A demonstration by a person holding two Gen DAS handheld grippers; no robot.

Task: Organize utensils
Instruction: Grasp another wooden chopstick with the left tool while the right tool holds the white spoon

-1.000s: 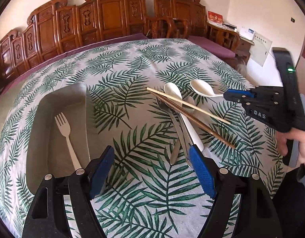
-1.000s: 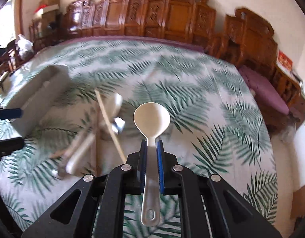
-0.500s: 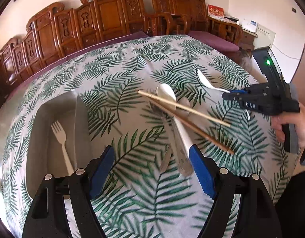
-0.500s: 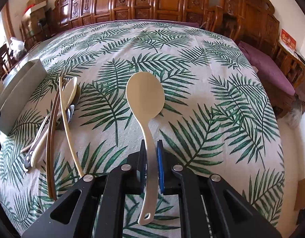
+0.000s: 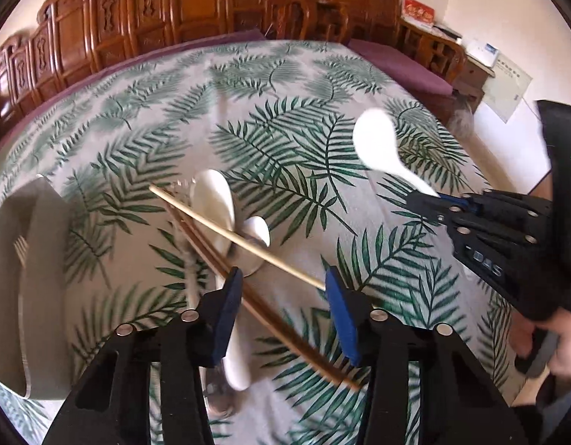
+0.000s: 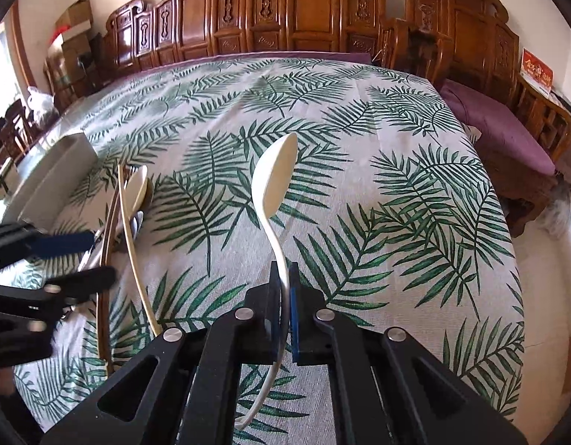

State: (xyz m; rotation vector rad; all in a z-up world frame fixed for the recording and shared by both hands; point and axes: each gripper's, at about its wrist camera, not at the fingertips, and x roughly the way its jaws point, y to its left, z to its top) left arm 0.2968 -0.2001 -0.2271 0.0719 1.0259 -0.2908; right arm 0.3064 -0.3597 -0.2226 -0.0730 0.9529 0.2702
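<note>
Left wrist view: the left gripper (image 5: 283,309) has just been closing; its jaws stand partly apart, straddling the dark chopsticks (image 5: 263,306) without pressing them. At 11 o'clock beyond the pads lie the white spoon (image 5: 213,200) and pale chopstick (image 5: 233,235). At 9 o'clock sits the grey tray (image 5: 44,259) holding a fork (image 5: 20,248). Right wrist view: the right gripper (image 6: 284,309) is clamped on the cream spoon (image 6: 276,185) handle, bowl pointing to 12 o'clock above the leaf-print tablecloth (image 6: 359,185).

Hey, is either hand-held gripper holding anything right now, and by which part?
The right hand-held gripper clamps the cream plastic serving spoon on its handle. The left hand-held gripper, jaws just closing, straddles the brown chopsticks without gripping.
</note>
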